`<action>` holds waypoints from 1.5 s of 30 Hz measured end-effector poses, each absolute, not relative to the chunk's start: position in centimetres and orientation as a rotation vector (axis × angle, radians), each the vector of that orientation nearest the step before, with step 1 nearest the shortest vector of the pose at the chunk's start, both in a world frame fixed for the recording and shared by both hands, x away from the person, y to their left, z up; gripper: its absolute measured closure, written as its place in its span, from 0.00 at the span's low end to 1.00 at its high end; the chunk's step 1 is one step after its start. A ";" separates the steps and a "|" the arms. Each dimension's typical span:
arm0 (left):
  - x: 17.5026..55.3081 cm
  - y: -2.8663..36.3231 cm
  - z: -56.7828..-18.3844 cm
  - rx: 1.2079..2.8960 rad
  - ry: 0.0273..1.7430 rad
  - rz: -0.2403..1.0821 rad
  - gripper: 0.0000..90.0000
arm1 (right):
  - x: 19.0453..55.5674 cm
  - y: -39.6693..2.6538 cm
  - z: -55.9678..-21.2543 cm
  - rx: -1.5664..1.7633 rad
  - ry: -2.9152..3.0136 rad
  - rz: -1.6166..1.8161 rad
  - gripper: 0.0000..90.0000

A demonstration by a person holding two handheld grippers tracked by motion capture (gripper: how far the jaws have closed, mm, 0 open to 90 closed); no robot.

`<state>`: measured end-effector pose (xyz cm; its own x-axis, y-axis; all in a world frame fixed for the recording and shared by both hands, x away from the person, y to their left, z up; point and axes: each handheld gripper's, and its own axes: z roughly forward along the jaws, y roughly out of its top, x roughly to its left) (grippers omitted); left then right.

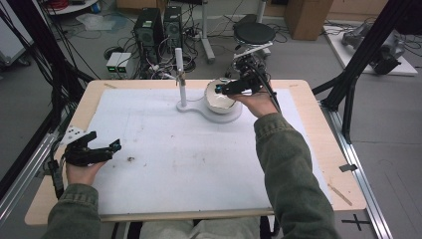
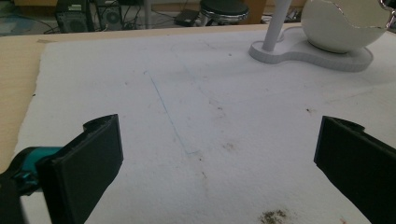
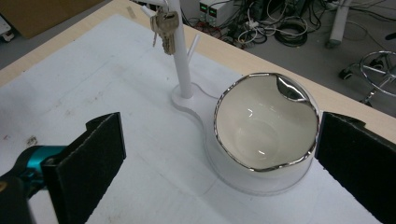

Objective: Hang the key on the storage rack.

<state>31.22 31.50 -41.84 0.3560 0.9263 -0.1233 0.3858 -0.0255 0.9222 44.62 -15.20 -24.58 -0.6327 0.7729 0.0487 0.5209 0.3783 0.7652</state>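
A white bowl with a silver rim (image 3: 264,126) sits empty on a white stand base (image 1: 219,115) at the back middle of the mat. From the same base rises a white post (image 1: 180,74), and a bunch of keys (image 3: 162,29) hangs from one of its pegs. My right gripper (image 1: 233,88) hovers open just over the bowl (image 1: 220,95), its jaws wide apart with nothing between them. My left gripper (image 1: 102,147) rests open near the mat's left edge, jaws spread over bare mat. In the left gripper view the bowl (image 2: 343,25) and post (image 2: 278,23) stand far off.
A white foam mat (image 1: 189,149) covers most of the wooden table (image 1: 318,124). A small dark smudge (image 1: 131,159) lies on the mat right of the left gripper. Computers, cables and a stool stand on the floor beyond the table's far edge.
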 end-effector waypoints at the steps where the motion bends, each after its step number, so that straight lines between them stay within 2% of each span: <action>1: 31.2 31.5 -41.8 1.605 1.204 0.668 0.02 | 44.4 -15.3 -24.6 1.138 2.326 1.114 0.01; 17: 31.2 31.4 -41.9 1.610 1.206 0.667 0.02 | 42.1 -17.4 -26.9 1.146 2.306 1.161 0.01; 45: 31.2 31.4 -41.9 1.613 1.208 0.666 0.02 | 40.7 -22.2 -31.7 1.274 2.239 1.178 0.01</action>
<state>31.19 31.44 -41.85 0.3562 0.9265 -0.1213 0.3925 -0.0305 0.9193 40.72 -22.21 -31.69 -0.5578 0.8205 0.1251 0.5679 0.2675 0.7784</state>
